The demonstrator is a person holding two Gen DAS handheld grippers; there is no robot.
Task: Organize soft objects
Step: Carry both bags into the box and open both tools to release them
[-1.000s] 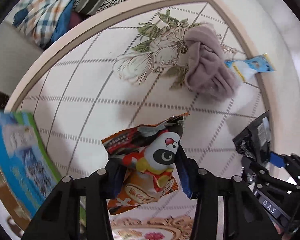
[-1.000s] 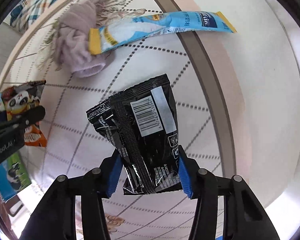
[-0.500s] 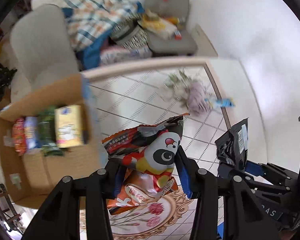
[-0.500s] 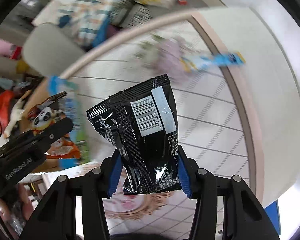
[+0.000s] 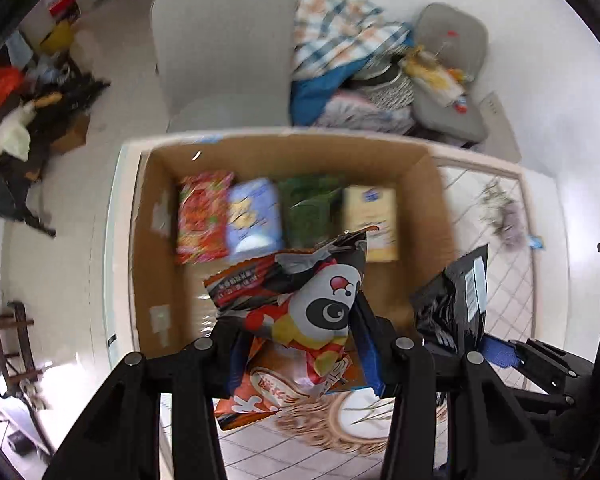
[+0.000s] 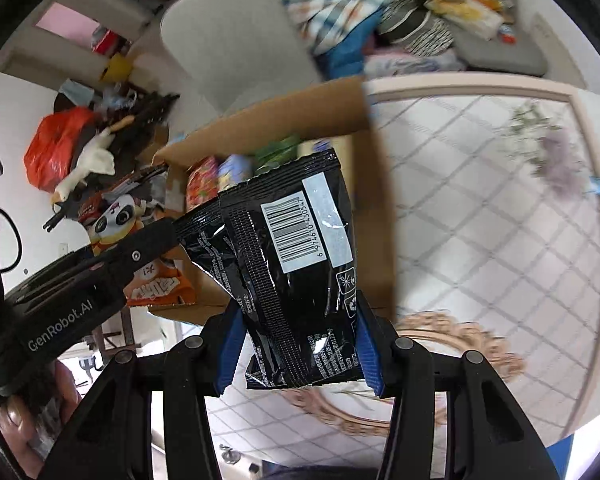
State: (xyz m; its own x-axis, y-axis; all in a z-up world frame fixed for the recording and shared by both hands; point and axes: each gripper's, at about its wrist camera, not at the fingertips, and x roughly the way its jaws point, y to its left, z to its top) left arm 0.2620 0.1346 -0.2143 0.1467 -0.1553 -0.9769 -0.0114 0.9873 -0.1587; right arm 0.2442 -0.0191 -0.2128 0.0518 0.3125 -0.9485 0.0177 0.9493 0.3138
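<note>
Snacks in both grippers. Left gripper (image 5: 298, 354) is closed tight on the panda snack bag (image 5: 300, 312), w/ its blue fingers (image 5: 366, 344) pinching the bag from both sides. The bag sticks up past the fingertips, crumpled at the top. Ahead of the fingers sits an open cardboard box (image 5: 156, 216) on the tabletop (image 5: 496, 296). Inside the box, far from the fingers, lie four packs in a row: a red pack (image 5: 204, 216), a blue pack (image 5: 254, 216), a green pack (image 5: 310, 212) & a yellow pack (image 5: 370, 220). They touch each other side by side.

Right gripper (image 6: 298, 356) is closed on the black snack bag (image 6: 292, 280), w/ the barcode side facing the camera. The bag stands up between the fingers (image 6: 230, 354). In the left view this black bag shows just to the right of the left fingers, near the box's right wall. In the right view the box is ahead & to the left of the fingers, and the left gripper w/ the panda bag is at the left.

Far right of the fingers, a purple cloth (image 5: 512, 222) and a small blue wrapper (image 5: 537, 242) lie on the tabletop, blurry. Behind the box is a gray chair (image 5: 224, 44) and a pile of checked cloth (image 5: 336, 36).
</note>
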